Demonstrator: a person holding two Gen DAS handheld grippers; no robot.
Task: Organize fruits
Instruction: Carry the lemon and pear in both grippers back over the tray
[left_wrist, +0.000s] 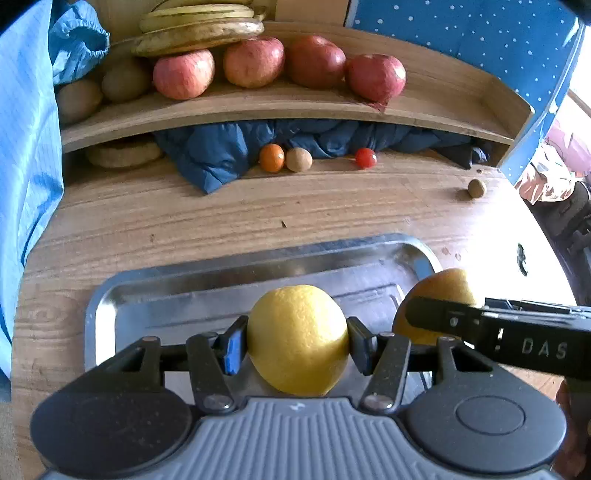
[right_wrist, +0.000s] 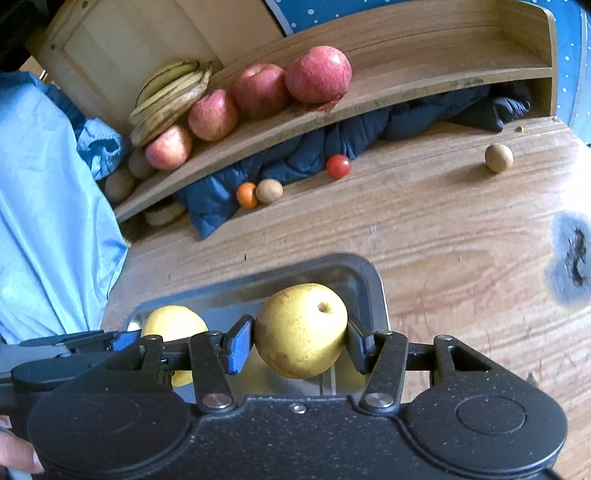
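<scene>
Right now the lemon (left_wrist: 297, 338) sits pinched between the jaws of the left gripper (left_wrist: 295, 341), held above the metal tray (left_wrist: 155, 295) near its front portion. Beside it, toward the tray's right end, the right gripper (right_wrist: 300, 343) has its jaws pinching a yellow pear (right_wrist: 301, 330), stem pit turned up; the two fruits hang close together but apart. The tray's raised rim runs along the back and curves round the right corner, and its floor behind both fruits lies bare. Beyond the rim the wooden bench (left_wrist: 221, 218) stretches open up to a low shelf (left_wrist: 258, 107), with only a small orange fruit (left_wrist: 272, 158), a brown round fruit (left_wrist: 299, 159) and a red cherry tomato (left_wrist: 365, 158) lined up at the shelf's foot against a dark blue cloth (left_wrist: 221, 155). Another brown ball (right_wrist: 498, 158) lies alone well to the right. On the shelf, four red apples (left_wrist: 255, 62) stand in a row, bananas (left_wrist: 199, 31) resting over the leftmost. A light blue sleeve (left_wrist: 26, 147) closes off the left side.
</scene>
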